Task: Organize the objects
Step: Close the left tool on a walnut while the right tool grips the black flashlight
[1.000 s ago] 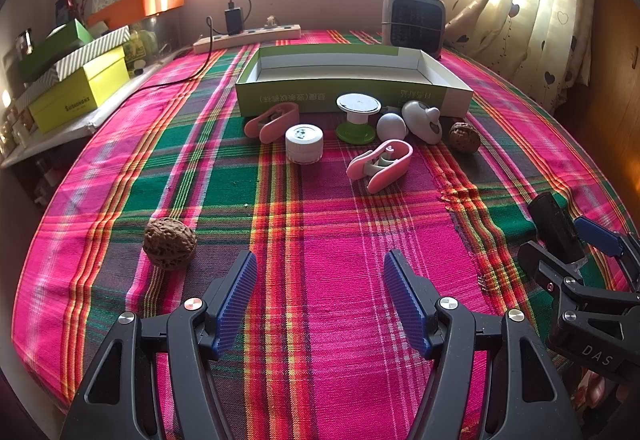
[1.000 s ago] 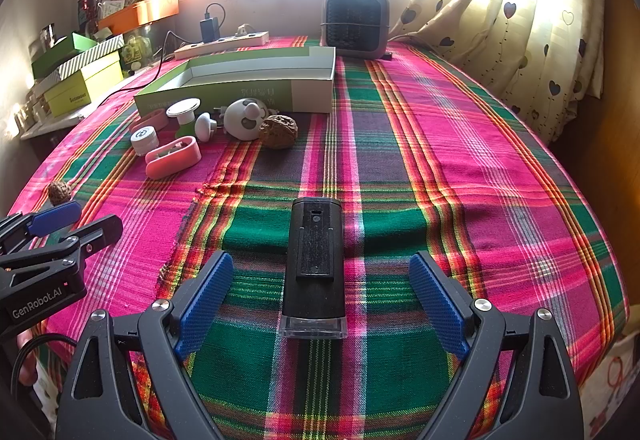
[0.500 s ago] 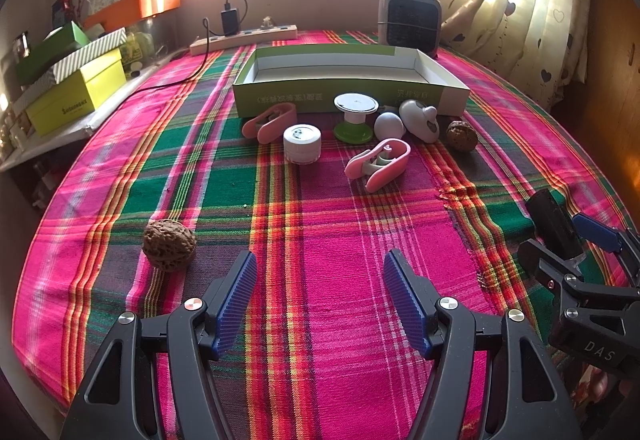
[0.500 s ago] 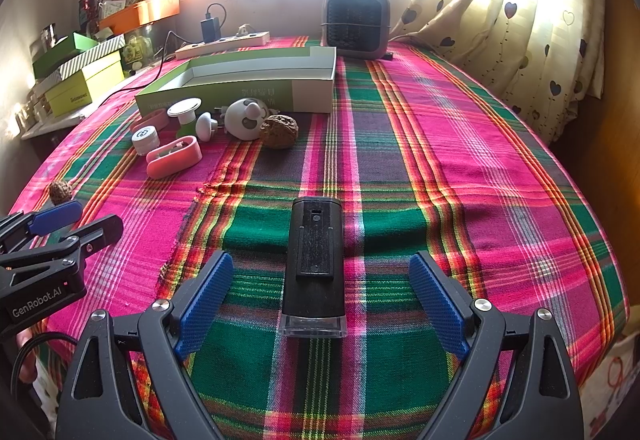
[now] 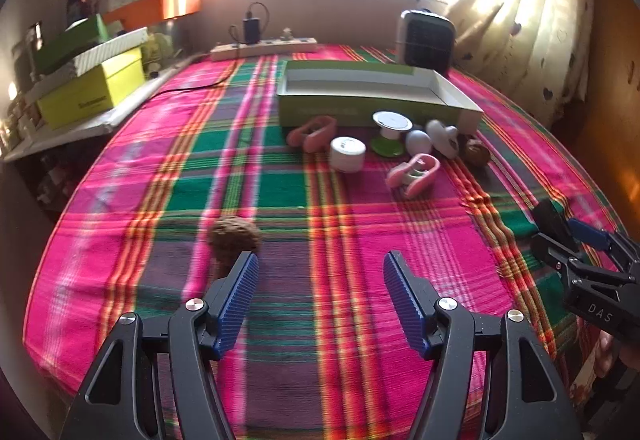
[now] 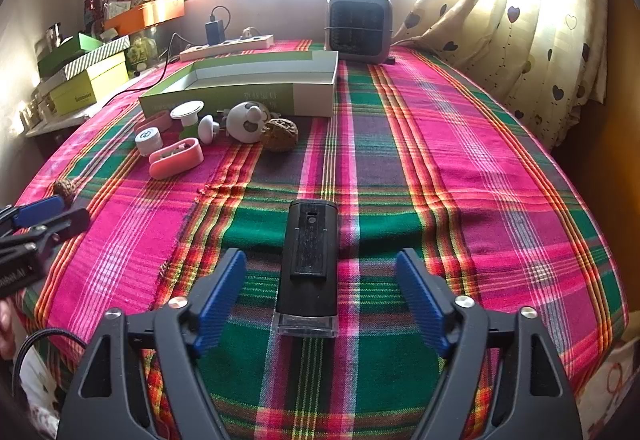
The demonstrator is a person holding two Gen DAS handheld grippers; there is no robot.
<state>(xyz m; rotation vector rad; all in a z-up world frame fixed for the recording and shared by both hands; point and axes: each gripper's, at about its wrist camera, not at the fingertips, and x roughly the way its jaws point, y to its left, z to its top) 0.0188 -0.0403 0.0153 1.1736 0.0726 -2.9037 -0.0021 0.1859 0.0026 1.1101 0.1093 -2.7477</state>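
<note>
Two brown wrinkled walnuts [image 6: 279, 134] and two pink oval clips [image 6: 176, 158] lay on the plaid-covered bench [image 6: 460, 160]. Both the left claw [image 5: 318, 290] and the right claw [image 6: 320, 288] gaped open, empty.

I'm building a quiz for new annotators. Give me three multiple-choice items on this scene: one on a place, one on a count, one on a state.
1. Where is the black device?
A. in the green box
B. between the right claw's fingers, on the cloth
C. beside the heater

2. How many walnuts lie on the cloth?
A. one
B. two
C. four

3. What is the left claw doing?
A. open, holding nothing
B. shut on a walnut
C. shut on a pink case

Answers: B, it lies between the blue pads; B, one near the left claw, one by the green box; A, only cloth shows between its pads.
</note>
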